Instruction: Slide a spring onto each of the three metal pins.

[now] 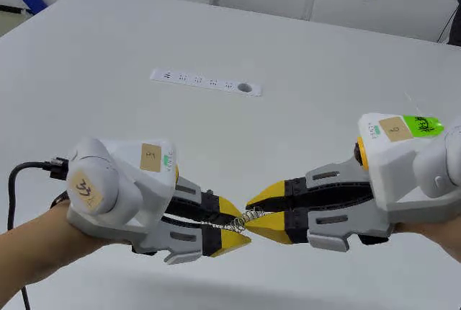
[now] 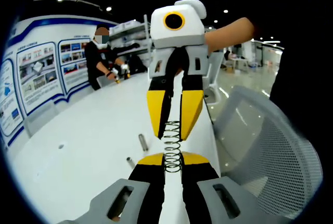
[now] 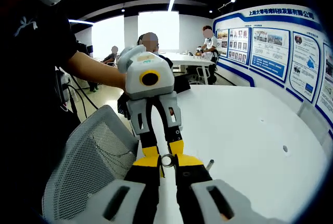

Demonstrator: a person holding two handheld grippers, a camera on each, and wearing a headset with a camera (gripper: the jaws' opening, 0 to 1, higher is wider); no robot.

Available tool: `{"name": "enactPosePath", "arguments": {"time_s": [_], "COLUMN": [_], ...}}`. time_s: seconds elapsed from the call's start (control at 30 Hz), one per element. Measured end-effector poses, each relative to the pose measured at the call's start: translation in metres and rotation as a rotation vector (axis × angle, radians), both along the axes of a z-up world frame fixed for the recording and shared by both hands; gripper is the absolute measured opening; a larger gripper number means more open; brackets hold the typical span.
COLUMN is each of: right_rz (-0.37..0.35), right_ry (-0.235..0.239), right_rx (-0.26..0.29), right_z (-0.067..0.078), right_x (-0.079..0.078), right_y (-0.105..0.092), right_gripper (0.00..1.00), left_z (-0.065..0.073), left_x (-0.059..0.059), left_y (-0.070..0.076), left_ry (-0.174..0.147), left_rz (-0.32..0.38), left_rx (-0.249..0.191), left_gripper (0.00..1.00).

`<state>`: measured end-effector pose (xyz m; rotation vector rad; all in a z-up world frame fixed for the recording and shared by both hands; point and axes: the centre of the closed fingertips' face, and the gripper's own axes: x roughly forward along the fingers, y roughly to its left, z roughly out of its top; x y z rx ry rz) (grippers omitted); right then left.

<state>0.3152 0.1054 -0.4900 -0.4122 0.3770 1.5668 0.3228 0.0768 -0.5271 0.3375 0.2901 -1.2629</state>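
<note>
Down at 6 o'clock in the head view, over the table (image 1: 216, 36): got the left gripper (image 1: 243, 228) pointing in from 9 and the right gripper (image 1: 250, 211) from 3, tips almost meeting. Got the spring (image 1: 253, 215) strung between them — both sets of jaws pinched on it, one end each, up off the table. Can also spot a pin (image 2: 142, 141) and a second pin (image 2: 130, 160) on the table in the left gripper view — around 9 o'clock of the spring, apart from it.
</note>
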Motion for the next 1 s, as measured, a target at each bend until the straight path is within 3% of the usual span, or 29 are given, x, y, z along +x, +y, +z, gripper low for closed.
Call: {"name": "enactPosePath", "arguments": {"time_s": [0.27,0.37,0.6,1.0], "right_rz": [-0.01,-0.018,-0.023,-0.041], "right_ry": [-0.001,0.008,0.001,-0.008], "right_rx": [0.002,0.006,0.003,0.015], "right_z": [0.002,0.003,0.003,0.011], "right_x": [0.002,0.003,0.006,0.013], "right_y": [0.005,0.006,0.008,0.008], "right_gripper": [0.11,0.11,0.11,0.11], "left_z": [0.001,0.001,0.002,-0.001], "left_x": [0.003,0.004,0.005,0.008], "left_y": [0.0,0.001,0.004,0.012], "left_ry": [0.004,0.031,0.043,0.065], "left_rz": [0.015,0.025,0.043,0.066], "left_rx": [-0.004,-0.02,-0.034,-0.025], "left_gripper": [0.1,0.11,0.12,0.18]}}
